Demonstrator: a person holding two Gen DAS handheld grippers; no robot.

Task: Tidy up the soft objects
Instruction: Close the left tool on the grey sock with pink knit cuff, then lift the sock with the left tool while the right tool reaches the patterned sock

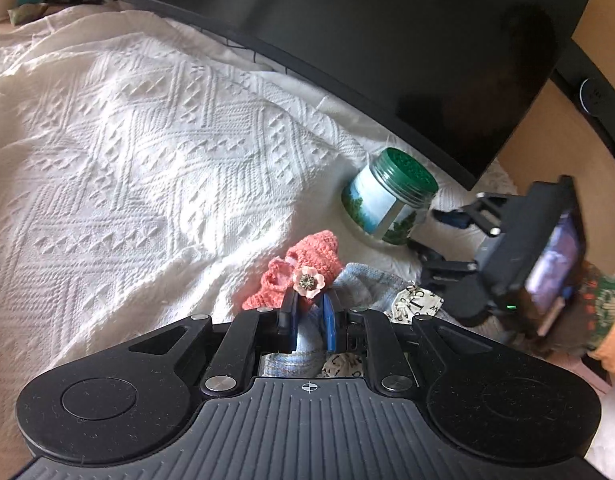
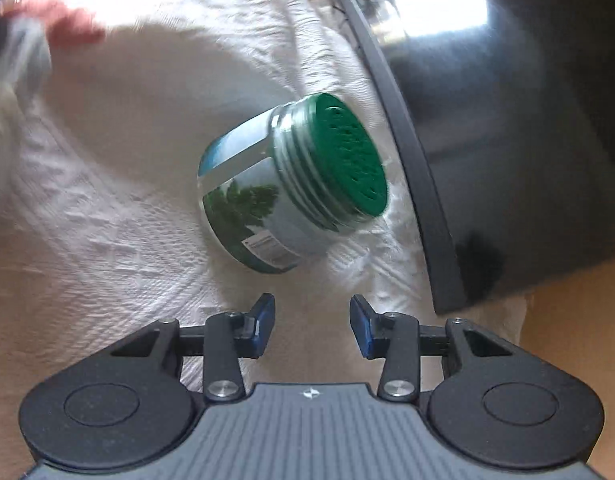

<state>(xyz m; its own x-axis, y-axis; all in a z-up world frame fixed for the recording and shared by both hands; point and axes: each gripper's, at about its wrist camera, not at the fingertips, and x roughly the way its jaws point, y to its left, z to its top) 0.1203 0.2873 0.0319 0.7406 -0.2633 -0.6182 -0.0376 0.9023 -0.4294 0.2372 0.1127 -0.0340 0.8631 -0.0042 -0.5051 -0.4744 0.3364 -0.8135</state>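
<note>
Between left claw pads: blue sock.

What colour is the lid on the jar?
Green; the jar's lid shows best in the right wrist view.

left gripper: fingers clamped | right gripper: fingers apart

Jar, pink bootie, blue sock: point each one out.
Jar [image 2: 267,184]: right wrist view, label on its side.
Pink bootie [image 1: 307,256]: left wrist view, knitted body.
Blue sock [image 1: 371,284]: left wrist view, fabric right of the fingers.
</note>
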